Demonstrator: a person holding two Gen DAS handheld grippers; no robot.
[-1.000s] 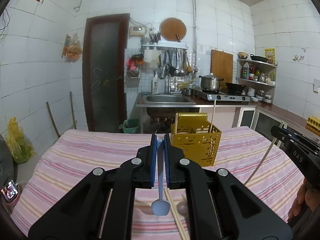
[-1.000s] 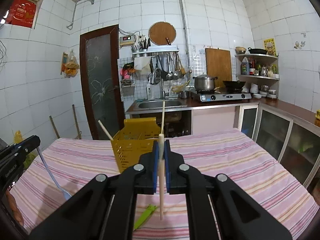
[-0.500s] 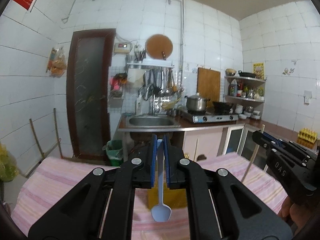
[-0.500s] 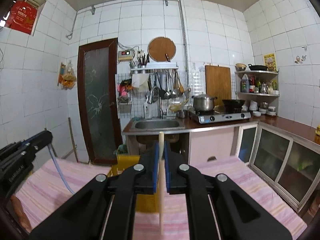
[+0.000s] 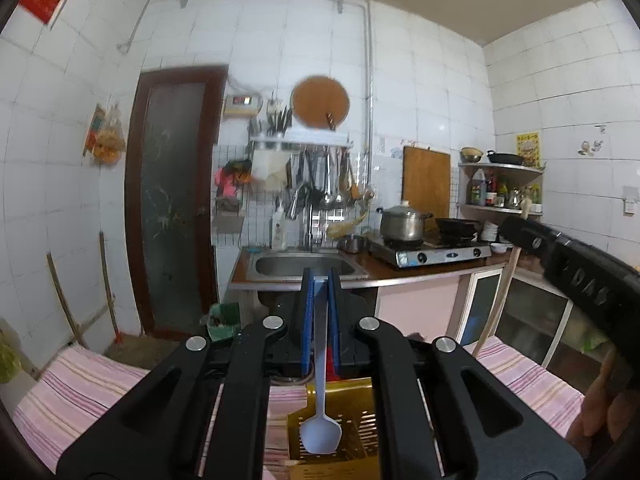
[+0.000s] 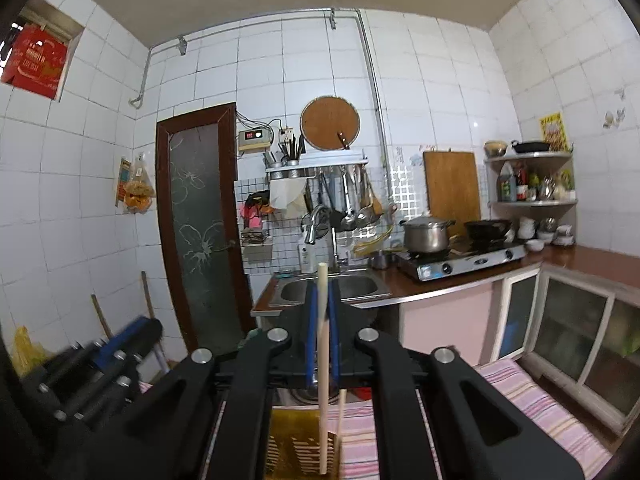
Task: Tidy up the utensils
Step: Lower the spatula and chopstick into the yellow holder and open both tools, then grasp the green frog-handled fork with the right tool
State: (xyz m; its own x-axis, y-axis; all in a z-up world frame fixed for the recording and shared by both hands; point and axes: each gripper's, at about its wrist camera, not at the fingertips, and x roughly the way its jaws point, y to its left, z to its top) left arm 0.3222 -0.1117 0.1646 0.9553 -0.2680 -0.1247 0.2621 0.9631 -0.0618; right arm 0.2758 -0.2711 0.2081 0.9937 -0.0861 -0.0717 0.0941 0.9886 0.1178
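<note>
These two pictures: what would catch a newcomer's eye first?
A pale blue spoon hangs bowl-down, clamped in the left gripper, right above a yellow slotted basket on the striped cloth. The right gripper pinches a wooden chopstick upright over that basket.

The yellow basket [image 5: 344, 424] is mostly hidden behind the left gripper [image 5: 320, 320] at six o'clock. In the right wrist view the left gripper is blurred at eight o'clock; shelf bottles [image 6: 520, 184] are too small to identify.
</note>
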